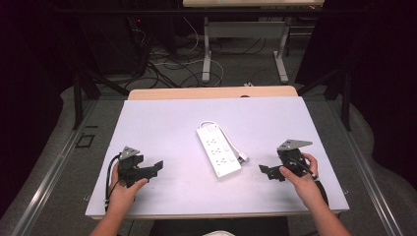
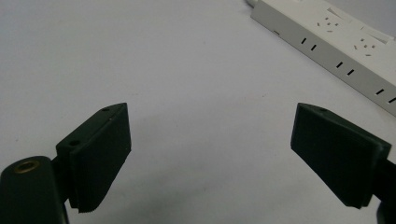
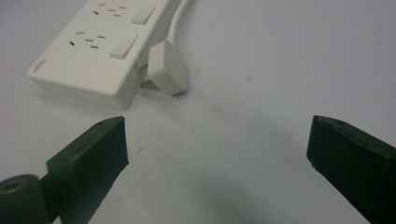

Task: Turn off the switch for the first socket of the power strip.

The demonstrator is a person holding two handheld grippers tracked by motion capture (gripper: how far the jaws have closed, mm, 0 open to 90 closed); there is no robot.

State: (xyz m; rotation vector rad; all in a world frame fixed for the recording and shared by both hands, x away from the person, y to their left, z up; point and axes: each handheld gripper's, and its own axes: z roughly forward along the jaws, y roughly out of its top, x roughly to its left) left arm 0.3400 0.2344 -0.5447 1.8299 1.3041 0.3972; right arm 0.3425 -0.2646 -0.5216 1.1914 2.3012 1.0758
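Looking from the left side, I hold the left gripper (image 1: pixel 156 167) low over the white table (image 1: pixel 162 123), near its front edge, with the jaws spread wide and nothing between them; I judge it is parked there to wait, because it points toward the middle but stays well apart from anything. In the middle lies the power strip (image 1: pixel 218 150), flat and turned diagonally, with its cord looped along its right side and the plug (image 1: pixel 242 158) resting just beside its near end. On the right side, the right gripper (image 1: pixel 265 170) also has its jaws released and empty, aimed at that near end, so I think this hand is the one that prepares to take the plug or the strip. The high view gives me the whole layout and shows both hands apart from the strip. The left gripper view adds the long side of the strip with its rows of sockets (image 2: pixel 345 71), which from above are only small marks. The right gripper view shows me the rocker switches (image 3: pixel 123 45) and the plug lying against the strip's end wall; whether they really touch I cannot tell.
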